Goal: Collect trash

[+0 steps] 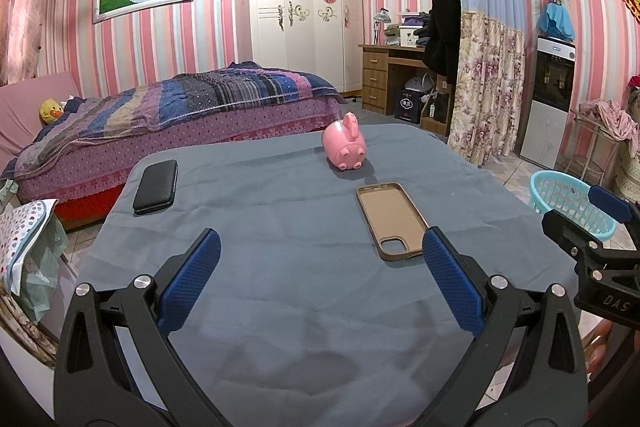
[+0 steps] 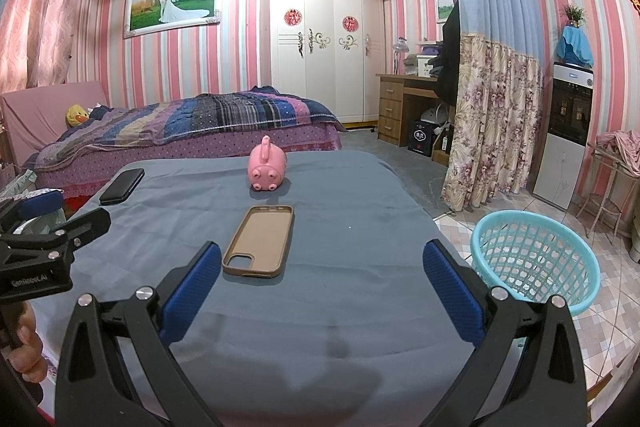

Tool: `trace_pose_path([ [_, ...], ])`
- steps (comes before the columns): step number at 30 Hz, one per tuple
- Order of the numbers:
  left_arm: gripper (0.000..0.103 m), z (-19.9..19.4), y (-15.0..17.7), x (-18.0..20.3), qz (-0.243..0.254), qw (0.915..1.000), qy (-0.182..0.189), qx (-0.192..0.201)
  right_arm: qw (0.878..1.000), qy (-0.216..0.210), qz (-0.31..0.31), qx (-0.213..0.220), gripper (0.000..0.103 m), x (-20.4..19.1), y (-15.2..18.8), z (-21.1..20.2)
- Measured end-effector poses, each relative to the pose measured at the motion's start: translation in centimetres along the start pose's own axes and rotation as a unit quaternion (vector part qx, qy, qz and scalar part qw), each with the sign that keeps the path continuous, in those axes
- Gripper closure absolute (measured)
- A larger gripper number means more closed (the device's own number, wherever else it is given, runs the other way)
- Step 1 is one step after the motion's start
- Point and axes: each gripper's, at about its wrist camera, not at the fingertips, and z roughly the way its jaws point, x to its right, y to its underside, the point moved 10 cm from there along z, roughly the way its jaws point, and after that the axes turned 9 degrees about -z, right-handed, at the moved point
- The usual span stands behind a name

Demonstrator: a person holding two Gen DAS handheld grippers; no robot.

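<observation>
Grey-blue cloth (image 1: 280,227) lying under blue-padded black tongs, tan phone case (image 2: 260,239) showing ahead, pink rabbit toy (image 2: 267,165) sitting beyond, black case (image 1: 156,187) far-left, turquoise lattice basket (image 2: 536,259) standing right, pink-striped wallpaper (image 2: 240,39) running behind.

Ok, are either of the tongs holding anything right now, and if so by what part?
Nothing is held. The left tongs and right tongs are both open over the blue cloth; the phone case, pink toy and black case lie untouched.

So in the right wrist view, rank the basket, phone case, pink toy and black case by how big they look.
1. Turquoise basket, clearly largest.
2. Brown phone case.
3. Pink toy and black case: similar in apparent size, and both lie farther from the camera than the phone case, so I won't rank them.
</observation>
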Motion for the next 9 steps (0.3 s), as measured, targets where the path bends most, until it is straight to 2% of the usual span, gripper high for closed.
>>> trace_pose_path([
  [9, 0.005, 0.20, -0.04, 0.04, -0.005, 0.9999, 0.007, -0.010, 1.000, 0.000, 0.000, -0.001, 0.004, 0.10, -0.15, 0.16],
])
